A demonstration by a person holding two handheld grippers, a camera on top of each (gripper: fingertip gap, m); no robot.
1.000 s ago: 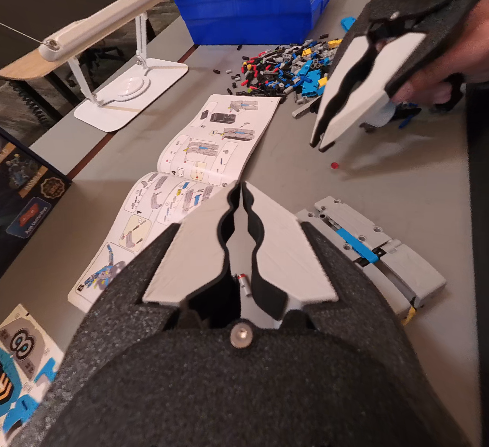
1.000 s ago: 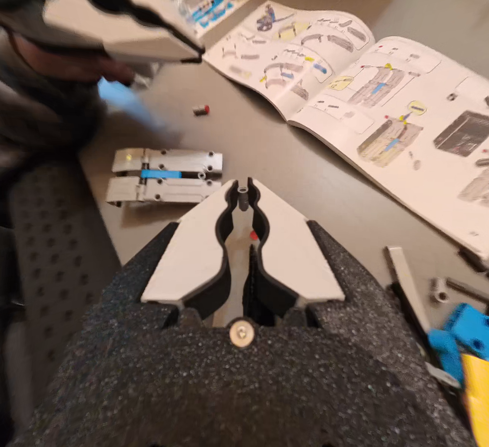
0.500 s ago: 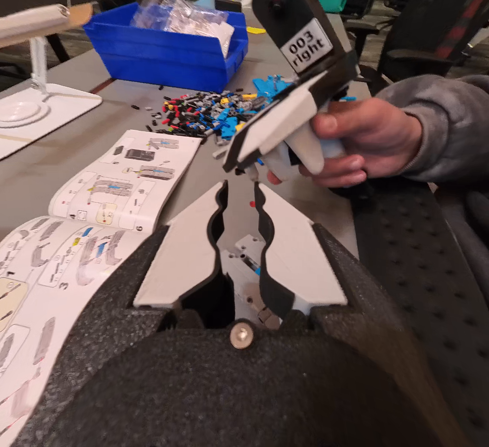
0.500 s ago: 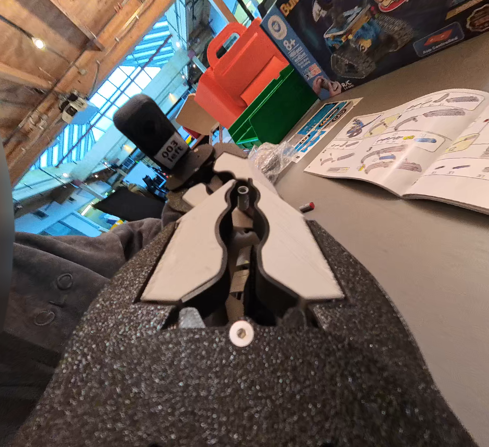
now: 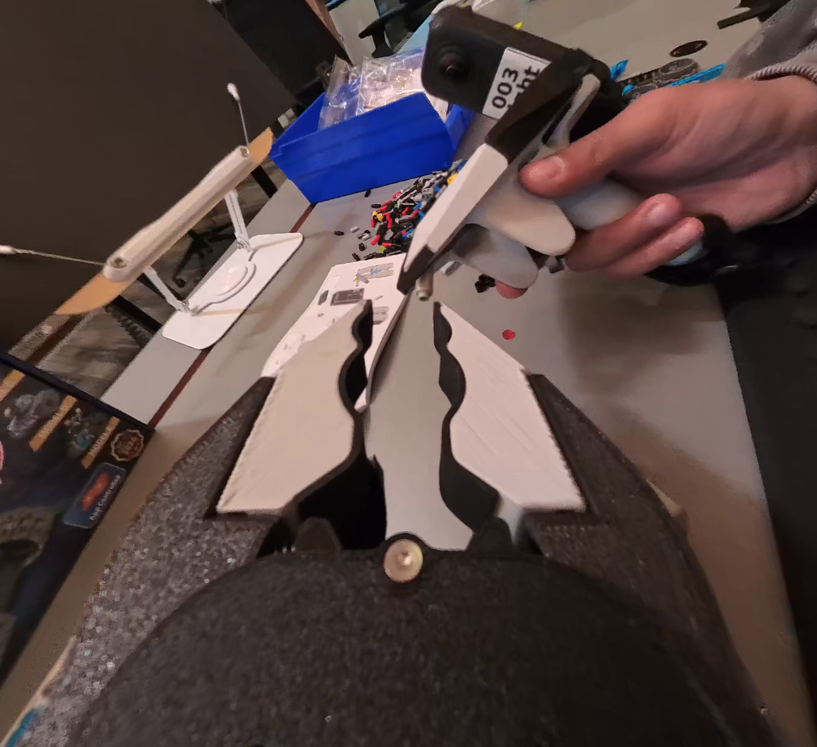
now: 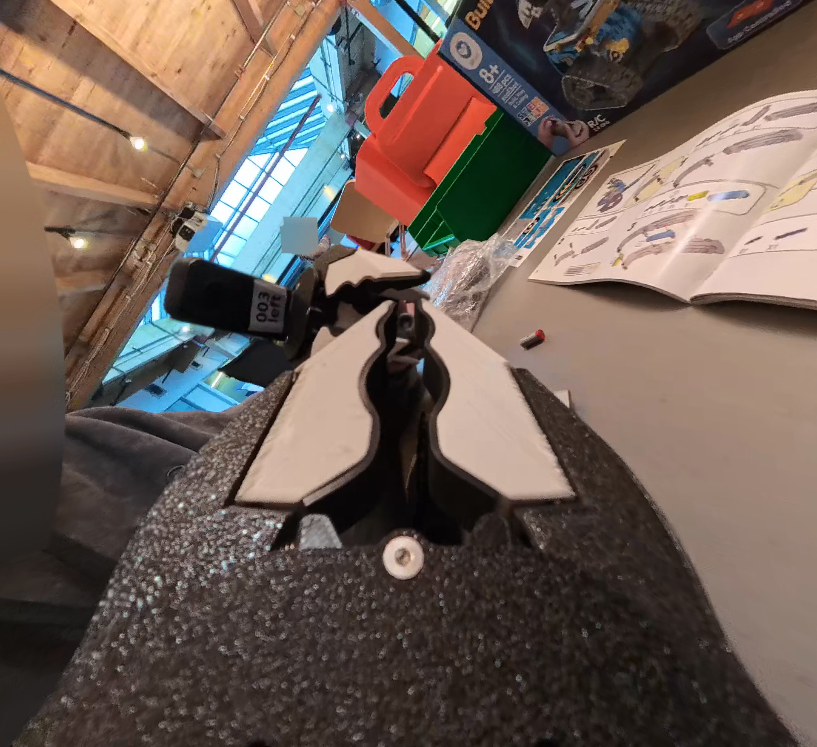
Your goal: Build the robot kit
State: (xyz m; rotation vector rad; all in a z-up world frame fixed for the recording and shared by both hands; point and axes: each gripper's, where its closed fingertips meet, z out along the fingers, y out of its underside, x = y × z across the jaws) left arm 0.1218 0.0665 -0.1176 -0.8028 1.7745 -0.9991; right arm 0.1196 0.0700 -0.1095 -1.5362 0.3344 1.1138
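Fingers: right gripper (image 5: pixel 413 283) pinches grey pin (image 5: pixel 423 287); left gripper (image 5: pixel 400 314) spread, empty.

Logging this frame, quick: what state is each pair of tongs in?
Left tongs: open, holding nothing.
Right tongs: shut on a small grey peg.

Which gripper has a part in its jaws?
The right gripper, shut on a small grey pin sticking out past its tips. The left gripper is open, with nothing between its fingers.
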